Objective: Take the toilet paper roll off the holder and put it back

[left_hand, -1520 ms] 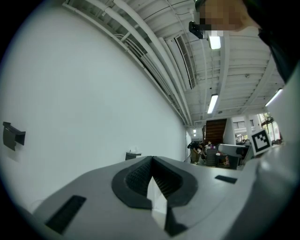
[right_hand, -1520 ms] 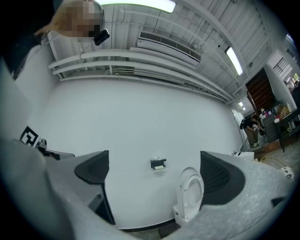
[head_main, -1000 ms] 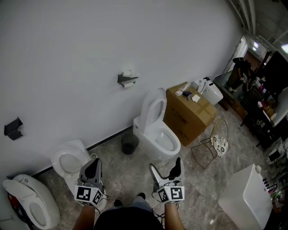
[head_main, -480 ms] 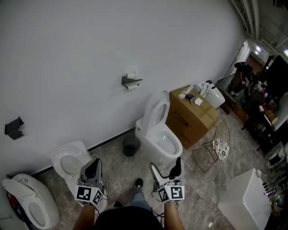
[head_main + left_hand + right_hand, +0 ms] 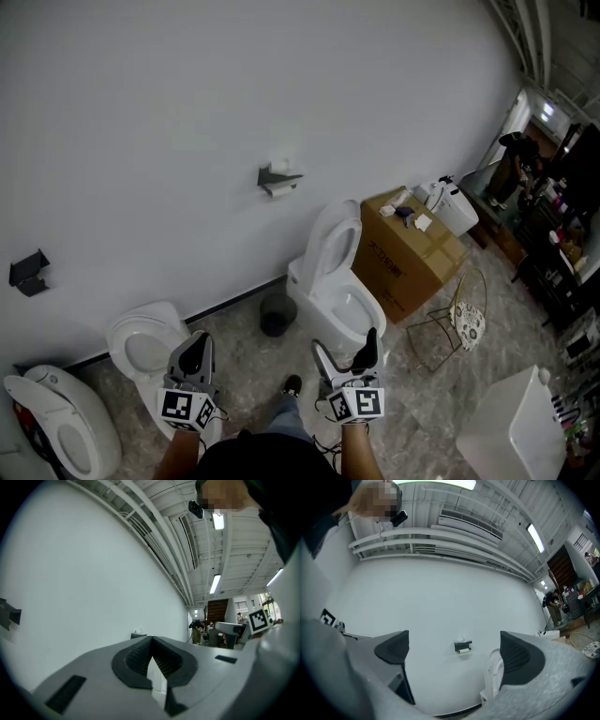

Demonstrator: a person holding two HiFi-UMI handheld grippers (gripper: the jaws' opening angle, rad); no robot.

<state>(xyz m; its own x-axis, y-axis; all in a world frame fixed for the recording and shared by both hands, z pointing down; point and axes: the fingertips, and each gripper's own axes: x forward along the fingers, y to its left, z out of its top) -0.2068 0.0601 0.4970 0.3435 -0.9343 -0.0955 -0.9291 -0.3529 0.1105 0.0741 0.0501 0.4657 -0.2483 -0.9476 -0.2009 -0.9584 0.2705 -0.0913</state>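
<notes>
You're only at the approach. The toilet paper roll [image 5: 279, 190] sits on its wall holder [image 5: 277, 175], far ahead, left of the toilet [image 5: 330, 281]. Your left gripper [image 5: 195, 345] is clenched on nothing, and your right gripper [image 5: 346, 351] gapes empty. Next, I'd step closer and raise the right one to the roll.

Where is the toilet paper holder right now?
In the head view the holder hangs on the white wall, up and left of the open-lidded toilet.

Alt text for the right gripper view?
The right tool, jaws wide apart and empty, faces a white wall where a toilet paper roll hangs on a dark holder. A white toilet stands lower right.
</notes>
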